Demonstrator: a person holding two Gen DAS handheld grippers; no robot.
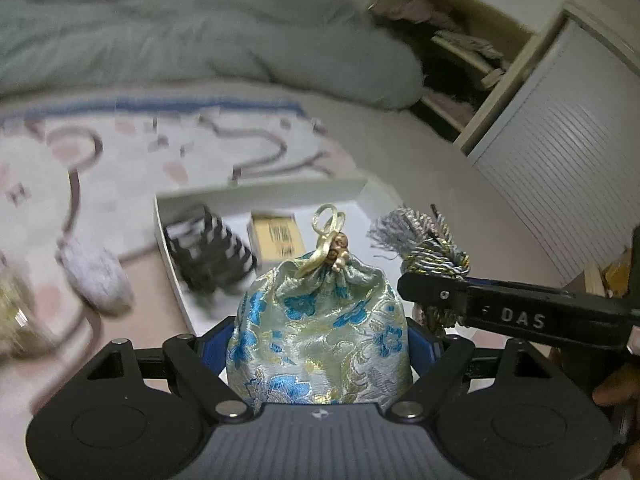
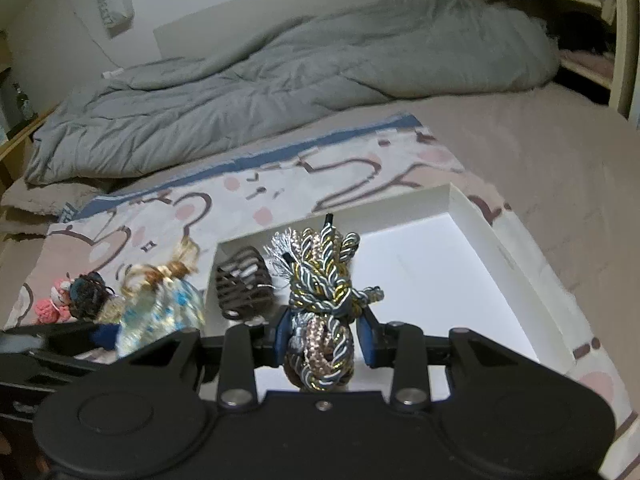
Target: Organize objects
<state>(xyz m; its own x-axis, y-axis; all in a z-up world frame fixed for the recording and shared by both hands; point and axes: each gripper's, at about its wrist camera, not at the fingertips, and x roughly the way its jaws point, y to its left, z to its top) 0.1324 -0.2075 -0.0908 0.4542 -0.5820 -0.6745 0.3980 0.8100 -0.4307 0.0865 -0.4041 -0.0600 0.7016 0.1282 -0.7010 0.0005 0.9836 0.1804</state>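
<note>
pouch (image 1: 320, 332): pale green brocade, blue flowers | cord bundle (image 2: 322, 300): grey-gold-brown twist | box (image 2: 472, 216): white

The right gripper (image 2: 325, 340) is clamped on a knotted bundle of braided cord (image 2: 323, 304), held above a shallow white box (image 2: 476, 208) lying on a patterned bed cover (image 2: 280, 184). A dark slatted object (image 2: 243, 288) sits in the box's left corner. At left, blurred, the left gripper (image 2: 105, 336) carries a blue-flowered pouch (image 2: 160, 308). A grey duvet (image 2: 280, 80) lies behind.
</note>
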